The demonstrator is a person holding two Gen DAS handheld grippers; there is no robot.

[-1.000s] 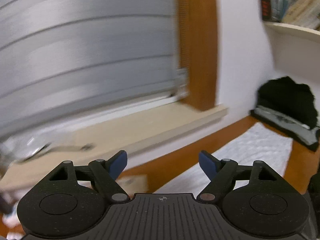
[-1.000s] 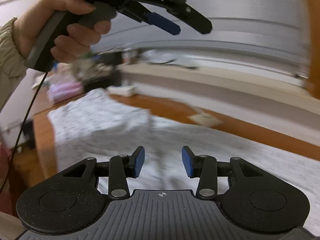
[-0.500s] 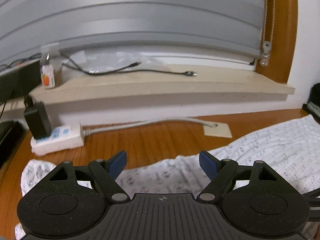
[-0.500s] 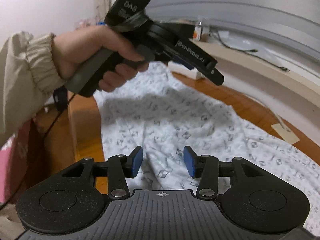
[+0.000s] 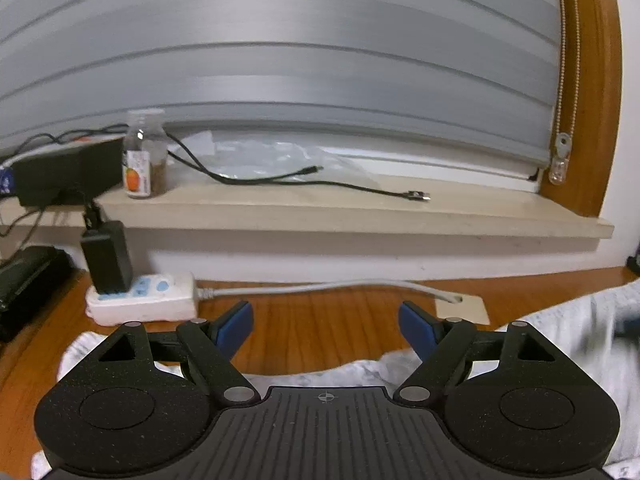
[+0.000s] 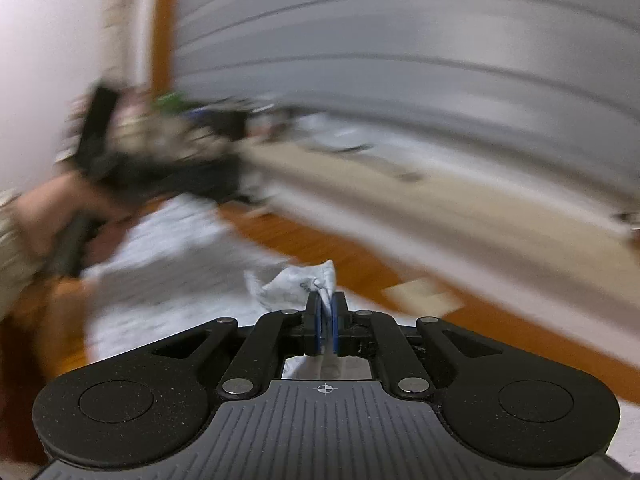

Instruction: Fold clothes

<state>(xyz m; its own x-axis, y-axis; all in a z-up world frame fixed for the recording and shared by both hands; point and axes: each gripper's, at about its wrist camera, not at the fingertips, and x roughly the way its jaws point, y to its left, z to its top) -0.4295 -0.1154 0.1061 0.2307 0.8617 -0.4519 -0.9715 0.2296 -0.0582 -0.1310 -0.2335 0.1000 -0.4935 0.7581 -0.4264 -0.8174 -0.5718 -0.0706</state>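
The right hand-held gripper (image 6: 326, 322), its jaws just closed, pinches a raised fold of the white patterned garment (image 6: 296, 286) spread across the wooden tabletop (image 5: 320, 332). The left hand-held gripper (image 5: 326, 322) hovers with jaws wide apart and empty above the garment's far edge, facing a window sill (image 5: 320, 216).

Garment (image 5: 576, 344) lies on the floor (image 5: 320, 320) before the sill (image 5: 320, 216), power strip (image 5: 144, 300) at left.

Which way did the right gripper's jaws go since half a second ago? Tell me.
Yes, they moved: the right gripper has just been closing and is now pinched on a bunched edge of the cloth, lifted clear of the wooden floor.
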